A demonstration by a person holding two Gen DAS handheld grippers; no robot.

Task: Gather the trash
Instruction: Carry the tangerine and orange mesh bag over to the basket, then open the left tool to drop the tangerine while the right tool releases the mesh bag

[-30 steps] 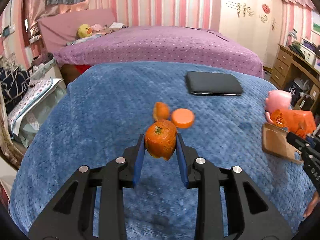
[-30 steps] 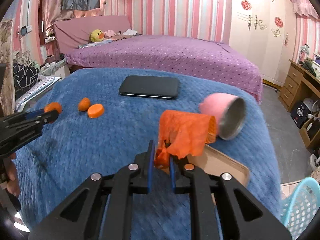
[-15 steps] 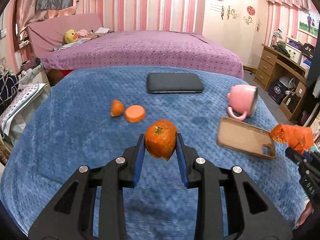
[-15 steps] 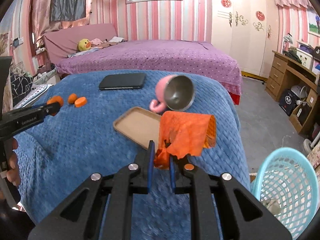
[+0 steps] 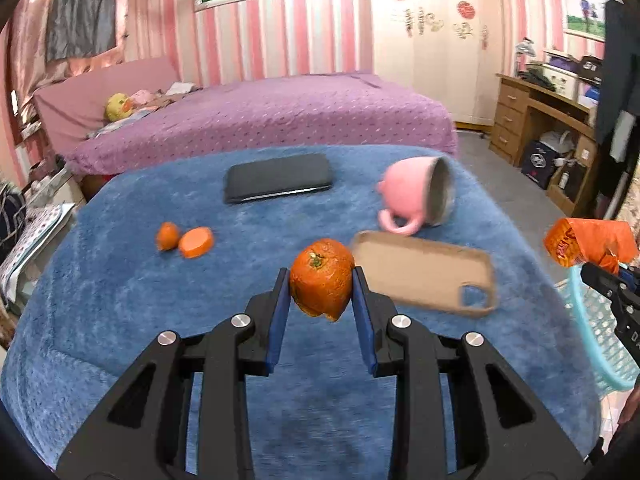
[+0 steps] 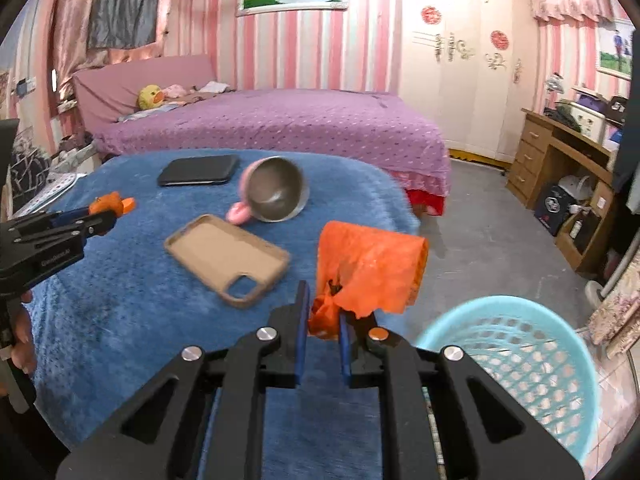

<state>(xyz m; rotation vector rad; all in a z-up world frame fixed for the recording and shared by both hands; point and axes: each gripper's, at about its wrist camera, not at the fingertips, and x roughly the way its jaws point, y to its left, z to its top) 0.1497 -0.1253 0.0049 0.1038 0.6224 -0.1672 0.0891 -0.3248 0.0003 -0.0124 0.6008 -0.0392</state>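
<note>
Clamping orange peel in my left gripper, torn orange wrapper pinched in right gripper. Both swung rightward off the blue blanket; the turquoise laundry basket now sits just below-right of the wrapper. Drop looks next. Two peel pieces remain near the phone case.

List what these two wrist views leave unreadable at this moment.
- Basket contents: right wrist view, mesh wall and frame edge hide the inside.
- Basket: left wrist view, cut off by the right edge.
- Wrapper print: too crumpled to read.
- Orange peel in the left gripper: right wrist view, mostly behind its fingers.
</note>
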